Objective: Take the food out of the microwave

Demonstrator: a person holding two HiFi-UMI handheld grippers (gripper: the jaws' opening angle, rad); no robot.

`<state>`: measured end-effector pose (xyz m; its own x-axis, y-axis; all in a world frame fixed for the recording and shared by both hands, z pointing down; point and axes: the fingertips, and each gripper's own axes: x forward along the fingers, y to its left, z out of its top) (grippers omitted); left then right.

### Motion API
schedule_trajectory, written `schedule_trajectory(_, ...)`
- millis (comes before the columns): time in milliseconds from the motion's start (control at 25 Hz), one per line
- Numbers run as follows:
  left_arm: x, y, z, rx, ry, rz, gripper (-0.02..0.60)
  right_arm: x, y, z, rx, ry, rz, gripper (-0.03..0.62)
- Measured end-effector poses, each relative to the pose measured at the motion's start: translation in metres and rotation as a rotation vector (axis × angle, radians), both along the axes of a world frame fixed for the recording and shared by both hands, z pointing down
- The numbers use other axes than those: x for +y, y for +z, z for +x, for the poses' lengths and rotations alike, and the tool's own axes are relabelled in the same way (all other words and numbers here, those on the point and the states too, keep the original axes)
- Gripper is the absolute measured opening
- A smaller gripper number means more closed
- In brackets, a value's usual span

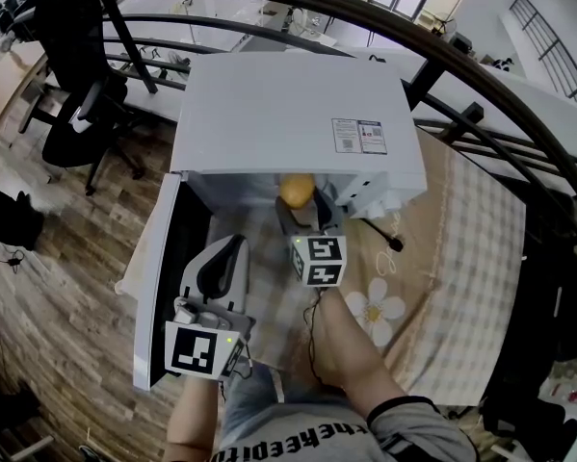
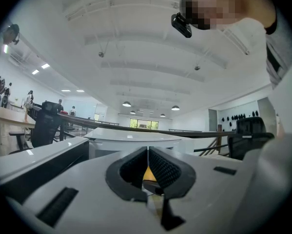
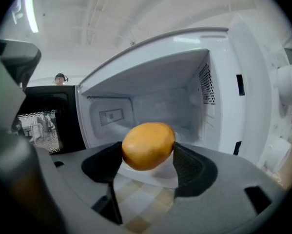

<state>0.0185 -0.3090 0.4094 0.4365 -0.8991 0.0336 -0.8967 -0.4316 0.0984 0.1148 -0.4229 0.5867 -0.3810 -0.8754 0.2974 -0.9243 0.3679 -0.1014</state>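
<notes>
Food [image 3: 148, 146], a smooth, rounded orange-yellow fruit, sits between the jaws of the right gripper [image 3: 148, 152], whose dark ribbed pads press on it from either side, so the jaws are closed on it. In the right gripper view it is held clear of the surface at the mouth of the microwave [image 3: 248, 96], with the white cavity open behind it and a strip of checked cloth showing below.

In the head view the food [image 1: 297, 191] shows just under the near edge of the microwave's [image 1: 298, 114] top, at the tip of the right gripper [image 1: 302, 208]. The microwave door [image 1: 158, 287] is swung open to the left and reaches toward the near side.

The left gripper [image 1: 232, 243] is near the door's inner face, to the left of the right gripper and apart from the food. In its own view the left gripper [image 2: 148, 152] has its jaws together with nothing gripped.

The microwave stands on a tabletop [image 1: 461, 287] covered with a checked cloth bearing a flower print.
</notes>
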Motion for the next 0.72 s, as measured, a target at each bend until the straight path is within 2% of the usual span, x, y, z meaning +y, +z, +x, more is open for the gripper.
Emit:
schedule_trajectory(240, 0.006, -0.005, 0.001, 0.001, 0.001, 0.009, 0.014, 0.015, -0.012, 0.003, -0.048, -0.011, -0.008, 0.33)
schedule_trajectory(720, 0.019, -0.02, 0.005, 0.002, 0.019, 0.031, 0.014, 0.043, -0.04, 0.009, -0.047, -0.003, 0.025, 0.328)
